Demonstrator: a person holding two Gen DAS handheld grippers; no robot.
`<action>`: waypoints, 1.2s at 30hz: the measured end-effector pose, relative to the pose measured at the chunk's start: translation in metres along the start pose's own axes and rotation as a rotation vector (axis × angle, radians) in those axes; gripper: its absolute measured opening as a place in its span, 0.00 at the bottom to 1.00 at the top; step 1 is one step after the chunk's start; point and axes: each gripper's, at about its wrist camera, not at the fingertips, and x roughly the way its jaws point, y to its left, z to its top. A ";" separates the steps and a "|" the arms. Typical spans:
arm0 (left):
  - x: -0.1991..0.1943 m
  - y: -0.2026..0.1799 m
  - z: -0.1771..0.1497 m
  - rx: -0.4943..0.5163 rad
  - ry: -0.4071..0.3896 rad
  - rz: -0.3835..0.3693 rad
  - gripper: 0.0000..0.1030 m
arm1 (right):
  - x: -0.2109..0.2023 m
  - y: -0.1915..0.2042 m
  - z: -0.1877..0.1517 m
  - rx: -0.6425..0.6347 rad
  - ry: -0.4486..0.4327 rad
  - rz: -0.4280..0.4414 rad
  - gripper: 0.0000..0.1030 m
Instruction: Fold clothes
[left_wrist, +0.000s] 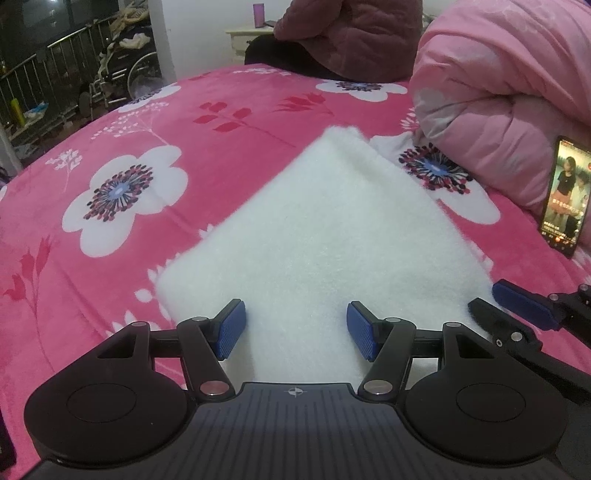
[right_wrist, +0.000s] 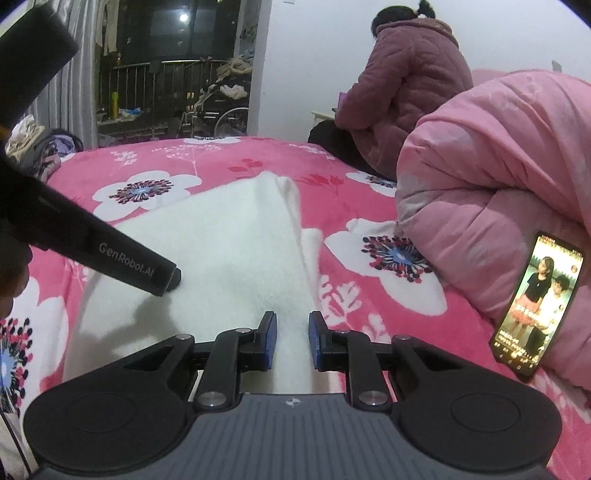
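Observation:
A white fluffy garment (left_wrist: 314, 236) lies folded into a long strip on the pink flowered bed cover (left_wrist: 110, 155). It also shows in the right wrist view (right_wrist: 229, 243). My left gripper (left_wrist: 295, 330) is open, its blue pads apart over the near end of the garment, holding nothing. My right gripper (right_wrist: 293, 339) has its jaws partly closed around the raised near right edge of the garment; white cloth sits between the pads. The right gripper's fingers (left_wrist: 517, 310) show at the garment's right corner in the left wrist view. The left gripper's body (right_wrist: 110, 254) crosses the right wrist view.
A rolled pink quilt (left_wrist: 509, 96) lies on the right of the bed, with a lit phone (left_wrist: 565, 195) leaning on it. A person in a maroon coat (right_wrist: 406, 74) sits at the far edge. A railing and clutter (left_wrist: 55, 74) stand beyond the bed on the left.

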 end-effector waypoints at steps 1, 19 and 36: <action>0.000 0.000 0.000 0.000 0.001 0.002 0.59 | 0.000 -0.001 0.000 0.008 0.001 0.004 0.20; 0.001 -0.006 -0.001 0.020 -0.003 0.029 0.60 | 0.002 -0.009 0.001 0.071 0.014 0.037 0.20; -0.002 0.007 -0.005 -0.033 -0.022 -0.003 0.75 | 0.001 -0.015 0.001 0.104 0.003 0.057 0.21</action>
